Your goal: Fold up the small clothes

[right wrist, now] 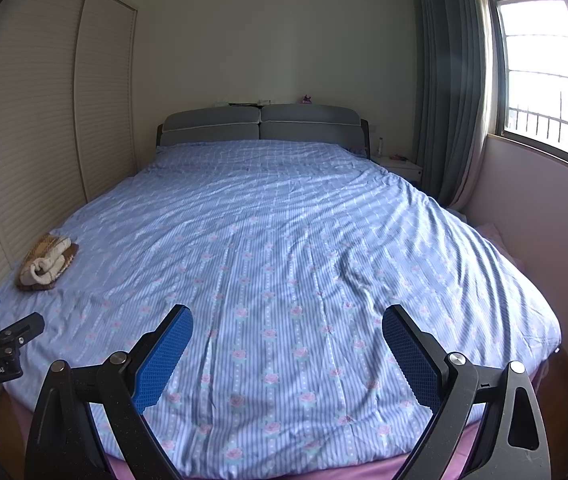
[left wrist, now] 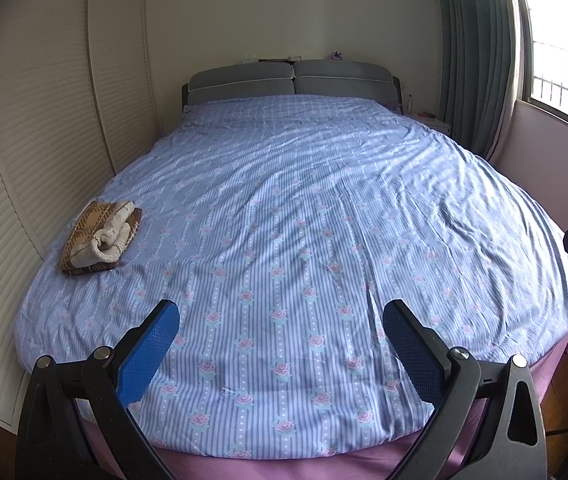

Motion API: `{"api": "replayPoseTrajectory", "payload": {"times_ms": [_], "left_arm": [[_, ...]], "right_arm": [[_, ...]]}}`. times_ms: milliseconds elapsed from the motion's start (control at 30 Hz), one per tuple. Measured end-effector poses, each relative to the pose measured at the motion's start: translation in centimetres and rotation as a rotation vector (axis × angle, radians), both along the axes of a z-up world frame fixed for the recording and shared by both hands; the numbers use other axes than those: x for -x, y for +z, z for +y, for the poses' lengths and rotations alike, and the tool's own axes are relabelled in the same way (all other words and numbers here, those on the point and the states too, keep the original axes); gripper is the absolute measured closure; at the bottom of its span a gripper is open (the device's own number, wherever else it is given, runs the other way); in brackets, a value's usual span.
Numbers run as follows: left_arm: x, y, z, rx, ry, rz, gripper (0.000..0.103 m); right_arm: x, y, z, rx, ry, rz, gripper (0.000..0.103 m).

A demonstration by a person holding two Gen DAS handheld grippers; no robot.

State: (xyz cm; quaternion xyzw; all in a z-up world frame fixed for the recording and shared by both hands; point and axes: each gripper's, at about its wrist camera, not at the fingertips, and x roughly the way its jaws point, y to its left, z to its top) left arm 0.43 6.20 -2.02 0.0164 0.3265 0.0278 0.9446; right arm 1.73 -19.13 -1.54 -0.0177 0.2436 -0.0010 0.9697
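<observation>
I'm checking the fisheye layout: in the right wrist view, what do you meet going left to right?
Louvered wardrobe doors → folded clothes → headboard → nightstand → green curtain → window.

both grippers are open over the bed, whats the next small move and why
Probably swing the left gripper left toward the small clothes pile near the bed's left edge. Both it and the right gripper are open and hold nothing, and that pile is the only clothing in view.

A folded pile of clothes point(left wrist: 99, 236) lies on the bed point(left wrist: 304, 240) near its left edge. The headboard point(left wrist: 292, 80) stands at the far end. A small stand point(right wrist: 402, 166), seemingly a nightstand, sits far right.
</observation>
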Motion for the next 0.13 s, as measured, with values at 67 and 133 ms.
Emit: {"api": "replayPoseTrajectory", "payload": {"times_ms": [67, 133], "left_arm": [[0.05, -0.03, -0.03, 0.0, -0.006, -0.006, 0.0], [-0.04, -0.03, -0.23, -0.013, -0.009, -0.007, 0.0]], "right_arm": [[0.06, -0.02, -0.01, -0.001, -0.001, 0.0, 0.007], [0.06, -0.01, -0.02, -0.001, -0.001, 0.0, 0.007]]}}
